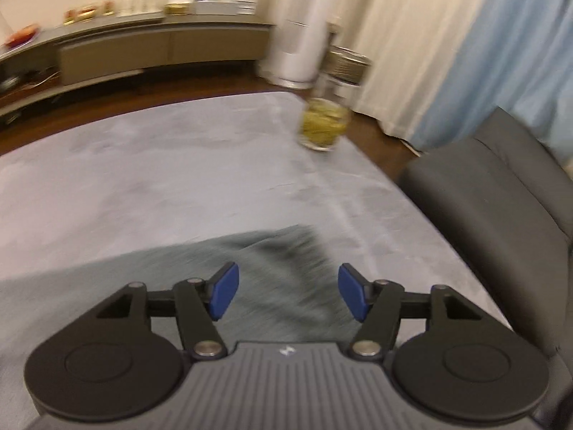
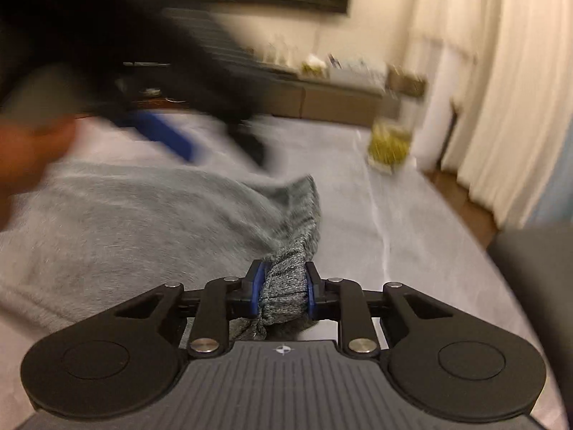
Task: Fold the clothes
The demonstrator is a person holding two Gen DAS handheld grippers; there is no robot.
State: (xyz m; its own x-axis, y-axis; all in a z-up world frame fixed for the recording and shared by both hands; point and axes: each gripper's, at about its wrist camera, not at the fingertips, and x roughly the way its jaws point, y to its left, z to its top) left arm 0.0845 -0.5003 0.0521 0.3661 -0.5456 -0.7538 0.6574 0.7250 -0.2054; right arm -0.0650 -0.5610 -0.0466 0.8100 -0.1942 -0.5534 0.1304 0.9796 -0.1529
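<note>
A grey knitted garment (image 2: 118, 215) lies spread over the pale grey table (image 2: 429, 251). My right gripper (image 2: 283, 292) is shut on a bunched ribbed edge of the grey knitted garment, with the knit squeezed between the blue pads. In the left wrist view my left gripper (image 1: 286, 295) hovers open over the garment (image 1: 279, 268), its blue pads (image 1: 224, 292) wide apart with nothing pinched between them. The right wrist view also shows the left gripper (image 2: 215, 122) as a dark blur above the far part of the garment, held by a hand (image 2: 32, 150).
A glass jar with yellow-green contents (image 1: 324, 125) stands near the table's far right corner. A dark chair (image 1: 501, 197) is beside the table's right edge. A low sideboard (image 1: 143, 50) with bottles and boxes runs along the far wall, next to pale curtains (image 1: 412, 36).
</note>
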